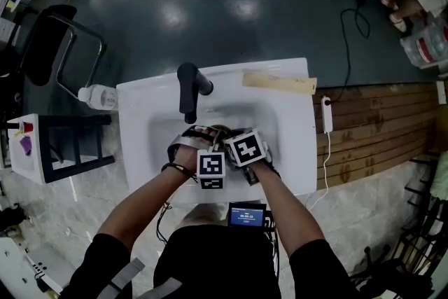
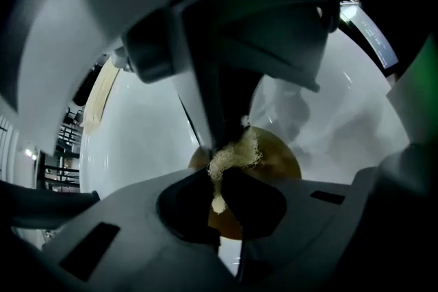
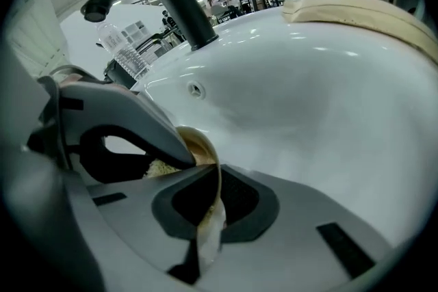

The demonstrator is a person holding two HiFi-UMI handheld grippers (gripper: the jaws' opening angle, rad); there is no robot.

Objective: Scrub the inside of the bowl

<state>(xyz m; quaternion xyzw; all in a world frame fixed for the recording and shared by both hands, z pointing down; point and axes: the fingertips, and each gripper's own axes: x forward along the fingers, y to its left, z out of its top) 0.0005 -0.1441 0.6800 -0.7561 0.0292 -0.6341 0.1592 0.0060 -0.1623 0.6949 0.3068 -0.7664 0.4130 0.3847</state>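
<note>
A brown bowl [image 1: 222, 131] sits low in the white sink basin [image 1: 290, 143], mostly hidden under the two marker cubes. My left gripper [image 2: 226, 161] is shut on a pale fibrous scrubber [image 2: 236, 152] and holds it against the bowl's brown inside [image 2: 277, 162]. My right gripper [image 3: 209, 178] is shut on the bowl's thin rim [image 3: 205, 147], which runs between its two jaws. In the right gripper view the left gripper [image 3: 102, 126] shows at the left with the scrubber [image 3: 161, 167] under it. In the head view both grippers [image 1: 210, 143] [image 1: 238, 140] meet over the bowl.
A black faucet [image 1: 187, 91] stands at the basin's back edge, above the bowl. A beige strip [image 1: 278, 82] lies on the sink's back right ledge. A plastic bottle [image 1: 98, 96] lies left of the sink. A white device on a cable [image 1: 326, 114] rests on the wooden boards at the right.
</note>
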